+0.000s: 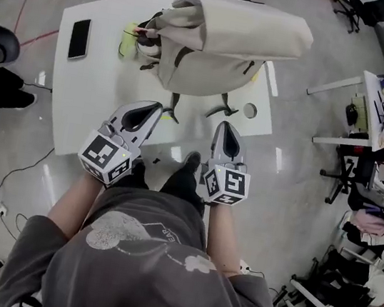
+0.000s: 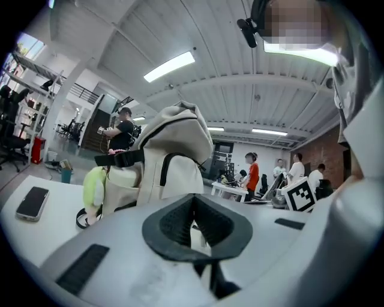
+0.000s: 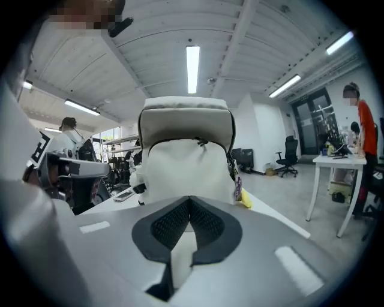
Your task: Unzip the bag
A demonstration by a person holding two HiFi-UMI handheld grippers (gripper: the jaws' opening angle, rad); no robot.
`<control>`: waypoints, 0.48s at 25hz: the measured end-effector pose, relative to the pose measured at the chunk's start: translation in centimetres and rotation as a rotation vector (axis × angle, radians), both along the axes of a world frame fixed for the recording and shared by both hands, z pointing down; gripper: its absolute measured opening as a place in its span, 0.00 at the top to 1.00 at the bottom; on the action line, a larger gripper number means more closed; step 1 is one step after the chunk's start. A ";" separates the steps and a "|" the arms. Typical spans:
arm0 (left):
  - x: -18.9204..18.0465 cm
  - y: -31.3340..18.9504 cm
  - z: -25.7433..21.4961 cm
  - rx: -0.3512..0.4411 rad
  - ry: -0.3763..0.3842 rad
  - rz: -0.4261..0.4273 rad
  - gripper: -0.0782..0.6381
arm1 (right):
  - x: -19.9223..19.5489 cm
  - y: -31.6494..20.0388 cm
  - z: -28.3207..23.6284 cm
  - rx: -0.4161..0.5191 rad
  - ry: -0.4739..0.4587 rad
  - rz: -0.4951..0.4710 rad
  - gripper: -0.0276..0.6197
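Both tools are at the near edge of the table (image 1: pixel 87 107), short of the bag (image 1: pixel 223 46). The left hand-held gripper (image 1: pixel 154 108) is clenched with nothing between its jaws, and the right hand-held gripper (image 1: pixel 226 127) is clamped tight too, also empty. The beige bag stands upright mid-table, a yellow-green soft toy (image 1: pixel 129 41) right beside it and a phone (image 1: pixel 79 38) farther left. The zip is untouched, so I'd call this the approach. Next up: open one pair of jaws, find the zip pull and pinch it, while the other steadies the bag.
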State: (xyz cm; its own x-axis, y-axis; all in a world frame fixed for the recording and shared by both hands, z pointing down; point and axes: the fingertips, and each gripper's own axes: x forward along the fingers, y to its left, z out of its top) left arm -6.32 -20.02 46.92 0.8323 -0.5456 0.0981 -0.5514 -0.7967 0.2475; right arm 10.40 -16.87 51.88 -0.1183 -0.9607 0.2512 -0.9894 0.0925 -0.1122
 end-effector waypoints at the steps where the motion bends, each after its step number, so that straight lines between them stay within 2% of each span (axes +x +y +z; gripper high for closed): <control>1: -0.2 0.5 -0.1 0.012 -0.003 0.017 0.88 | -0.5 0.9 -0.1 -0.005 0.024 0.006 0.96; 4: -0.8 1.7 -0.2 0.013 0.000 0.047 0.88 | -0.9 2.8 -0.8 0.003 0.064 0.030 0.96; 7: -1.2 2.6 0.6 -0.022 0.002 0.059 0.88 | -0.8 4.3 -1.9 0.048 0.029 0.059 0.96; 12: -1.5 5.1 1.7 -0.052 -0.022 0.087 0.88 | -1.7 6.7 -1.3 0.017 0.018 0.043 0.96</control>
State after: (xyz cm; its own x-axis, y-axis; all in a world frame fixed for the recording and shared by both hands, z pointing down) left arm -7.80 -14.97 48.62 0.8735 -0.4652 0.1433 -0.4866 -0.8282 0.2781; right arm 8.66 -10.21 50.57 -0.0723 -0.9689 0.2367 -0.9943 0.0514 -0.0933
